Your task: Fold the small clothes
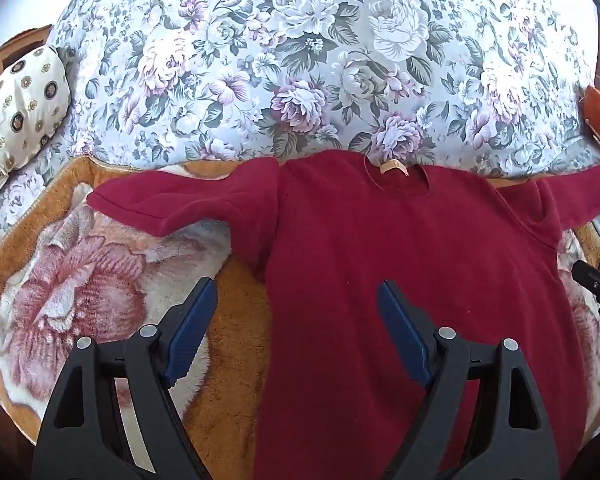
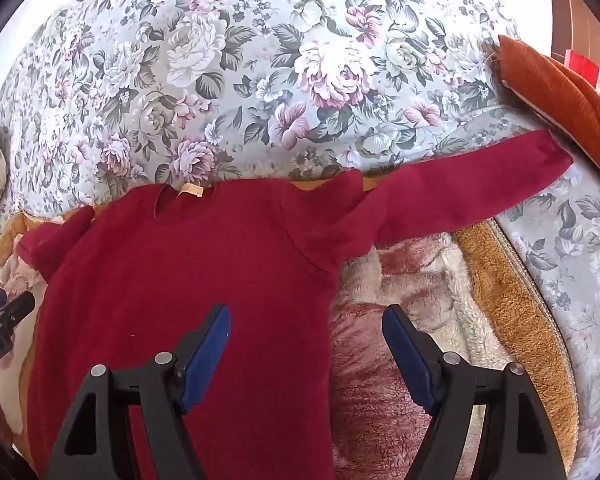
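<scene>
Lying flat on the fluffy blanket with both sleeves stretched out, the red sweater looks ready for its first fold. The left gripper and the right gripper hang over its two side edges, both spread wide and holding nothing. Next, I think, each one needs to pinch a sleeve and bring it in over the middle.

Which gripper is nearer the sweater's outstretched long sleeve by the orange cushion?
Right. The right gripper straddles the sweater's edge below that sleeve; the left gripper straddles the opposite edge.
</scene>
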Demonstrator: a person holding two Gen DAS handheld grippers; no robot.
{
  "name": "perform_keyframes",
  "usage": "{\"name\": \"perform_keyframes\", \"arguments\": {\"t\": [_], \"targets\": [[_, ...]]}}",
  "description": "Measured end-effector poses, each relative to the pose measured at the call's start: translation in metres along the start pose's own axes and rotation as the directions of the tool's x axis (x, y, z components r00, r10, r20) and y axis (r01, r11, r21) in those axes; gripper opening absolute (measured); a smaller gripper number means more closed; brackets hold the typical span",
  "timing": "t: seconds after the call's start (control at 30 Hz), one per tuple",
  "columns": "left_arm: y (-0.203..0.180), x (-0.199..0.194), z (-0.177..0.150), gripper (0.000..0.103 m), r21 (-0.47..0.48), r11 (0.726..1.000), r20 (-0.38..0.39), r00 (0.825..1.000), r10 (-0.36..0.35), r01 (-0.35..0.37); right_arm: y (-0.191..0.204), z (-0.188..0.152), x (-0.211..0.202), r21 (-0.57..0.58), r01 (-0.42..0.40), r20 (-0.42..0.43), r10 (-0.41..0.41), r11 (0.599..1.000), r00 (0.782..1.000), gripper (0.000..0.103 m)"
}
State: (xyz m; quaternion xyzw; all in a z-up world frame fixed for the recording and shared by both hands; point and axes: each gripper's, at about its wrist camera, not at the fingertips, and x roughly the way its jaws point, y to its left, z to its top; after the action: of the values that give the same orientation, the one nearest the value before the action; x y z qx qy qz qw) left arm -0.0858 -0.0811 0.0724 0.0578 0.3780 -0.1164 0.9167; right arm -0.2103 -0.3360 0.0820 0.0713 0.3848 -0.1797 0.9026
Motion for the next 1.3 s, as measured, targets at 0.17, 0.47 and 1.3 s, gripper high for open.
{"name": "perform_keyframes", "arguments": {"t": [0.17, 0.47, 1.3], "targets": [[-0.004, 0.002, 0.001, 0.082, 0.001, 1.000, -0.005, 1.000, -0.001, 0.001, 0.005, 0.000, 0.000, -0.015, -0.013, 0.009, 0.014, 1.000, 1.000, 0.077], [-0.004, 0.003, 0.001, 0.082, -0.006, 1.000, 0.006, 1.000, 0.012, -0.012, 0.012, -0.002, 0.004, -0.022, -0.018, 0.001, 0.018, 1.000, 1.000, 0.077], [-0.004, 0.003, 0.002, 0.082, -0.002, 1.000, 0.011, 1.000, 0.012, -0.012, 0.022, -0.003, 0.007, -0.045, -0.035, -0.010, 0.034, 0.998, 0.999, 0.077]]}}
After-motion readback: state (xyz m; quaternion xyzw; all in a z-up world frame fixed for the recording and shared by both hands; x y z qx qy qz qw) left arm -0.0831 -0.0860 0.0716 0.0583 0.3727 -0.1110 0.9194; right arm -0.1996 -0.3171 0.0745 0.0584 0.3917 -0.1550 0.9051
